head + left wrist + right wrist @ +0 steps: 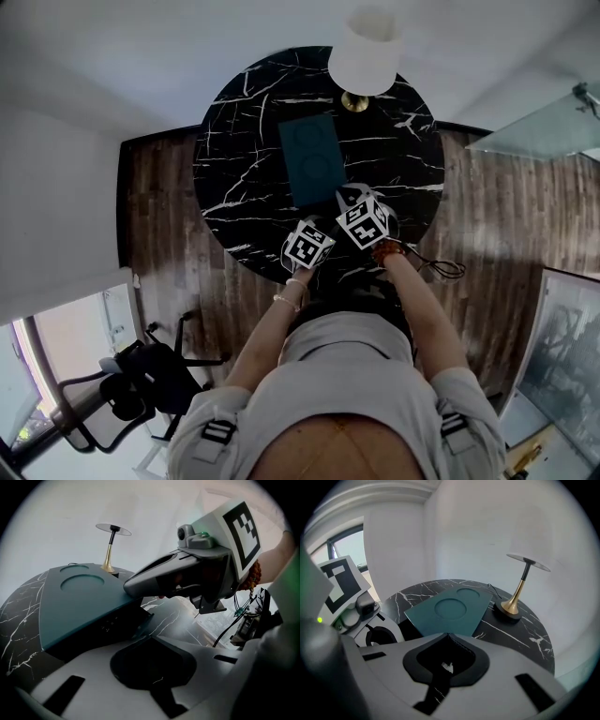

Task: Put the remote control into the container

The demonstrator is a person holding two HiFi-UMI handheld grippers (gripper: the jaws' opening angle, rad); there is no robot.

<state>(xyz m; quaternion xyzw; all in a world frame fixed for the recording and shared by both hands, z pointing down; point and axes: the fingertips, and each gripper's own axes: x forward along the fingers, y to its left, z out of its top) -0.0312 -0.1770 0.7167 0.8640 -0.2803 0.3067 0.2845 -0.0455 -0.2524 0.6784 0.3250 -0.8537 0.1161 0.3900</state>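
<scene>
A flat teal container (312, 159) with two round recesses in its lid lies on the round black marble table (234, 169). In the left gripper view its lid (79, 602) overhangs a dark space with faint small marks; I cannot tell whether that is the remote control, which shows plainly in no view. My right gripper (339, 195) is shut, its tip (127, 588) at the lid's near edge (450, 609). Whether it pinches the lid is hidden. My left gripper (315, 221) is shut just left of it, low at the container's near end.
A lamp (366, 52) with a white shade and a gold stem (520, 590) stands at the table's far side, just beyond the container. Thin cables (441, 269) trail off the table's right front edge. Black exercise gear (131, 384) stands on the wooden floor at lower left.
</scene>
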